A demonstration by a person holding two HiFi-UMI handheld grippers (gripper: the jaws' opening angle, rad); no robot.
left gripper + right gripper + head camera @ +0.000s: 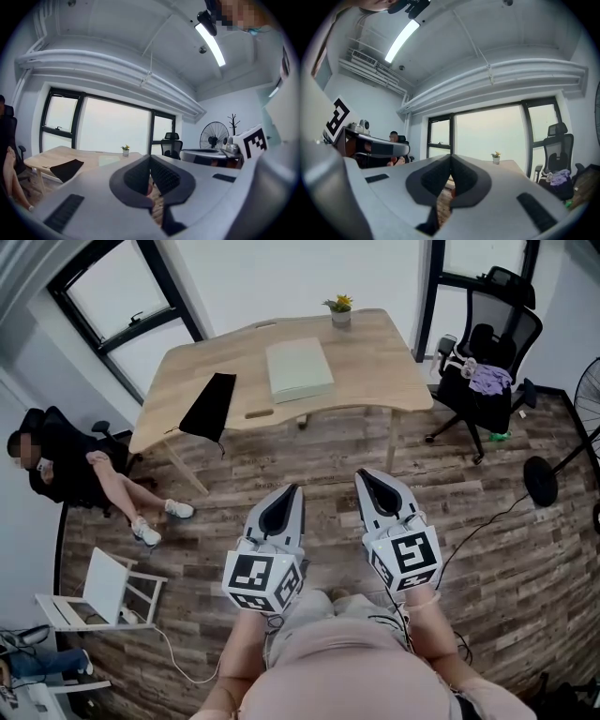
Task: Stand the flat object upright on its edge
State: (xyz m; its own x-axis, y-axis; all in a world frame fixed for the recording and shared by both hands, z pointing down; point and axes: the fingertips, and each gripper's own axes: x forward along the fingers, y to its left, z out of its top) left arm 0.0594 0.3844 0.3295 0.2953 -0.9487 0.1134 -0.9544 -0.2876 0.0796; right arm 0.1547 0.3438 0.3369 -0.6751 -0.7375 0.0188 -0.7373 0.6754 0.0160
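Your left gripper and right gripper both have the fingers pressed together on nothing. Step to the far desk, then spread them before you reach the pale flat pad.

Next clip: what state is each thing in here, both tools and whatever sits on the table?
Left tool: shut, empty, over the floor short of the table.
Right tool: shut, empty, also short of the table.
Flat pale-green object: lying flat on the table, untouched.
Black cloth: lying by the table's front edge.
Potted plant: upright at the far edge.
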